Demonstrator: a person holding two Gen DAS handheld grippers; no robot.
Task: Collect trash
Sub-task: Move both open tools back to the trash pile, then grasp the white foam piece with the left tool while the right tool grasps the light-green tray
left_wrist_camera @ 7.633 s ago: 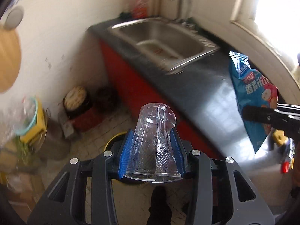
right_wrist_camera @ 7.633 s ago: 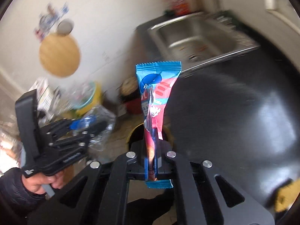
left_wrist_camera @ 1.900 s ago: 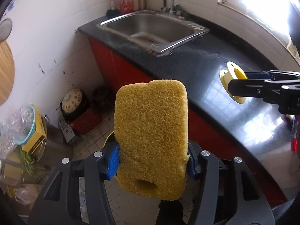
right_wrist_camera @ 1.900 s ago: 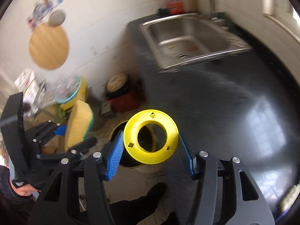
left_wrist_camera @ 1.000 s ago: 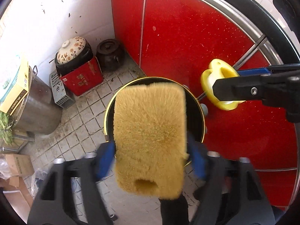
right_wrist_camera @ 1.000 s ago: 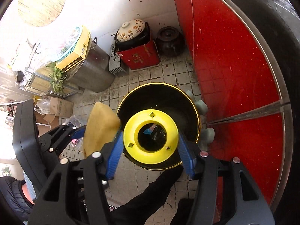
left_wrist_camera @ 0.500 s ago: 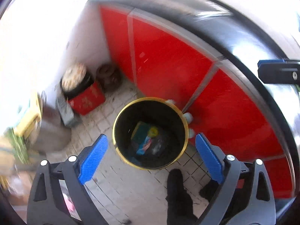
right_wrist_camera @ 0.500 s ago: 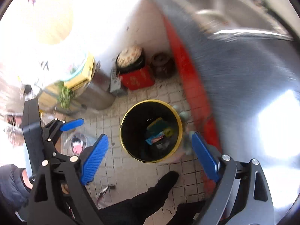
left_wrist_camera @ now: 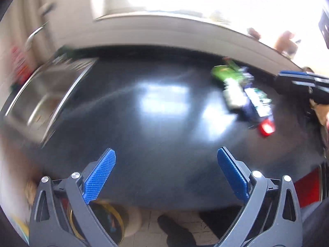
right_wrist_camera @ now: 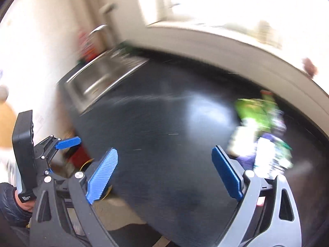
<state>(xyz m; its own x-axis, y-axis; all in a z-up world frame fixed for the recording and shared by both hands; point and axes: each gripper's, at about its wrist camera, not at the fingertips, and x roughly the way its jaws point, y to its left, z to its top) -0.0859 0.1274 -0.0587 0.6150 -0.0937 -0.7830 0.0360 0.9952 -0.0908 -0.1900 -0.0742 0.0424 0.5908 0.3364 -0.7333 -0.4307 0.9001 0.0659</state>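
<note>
Left wrist view: left tongs [left_wrist_camera: 166,175] opening, right tongs [right_wrist_camera: 164,173] wide, both empty above bare black counter [left_wrist_camera: 164,127] mid-span.

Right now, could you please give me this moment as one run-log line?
left gripper: opening, empty | right gripper: open, empty | wrappers: on counter | bin: below counter edge
</note>
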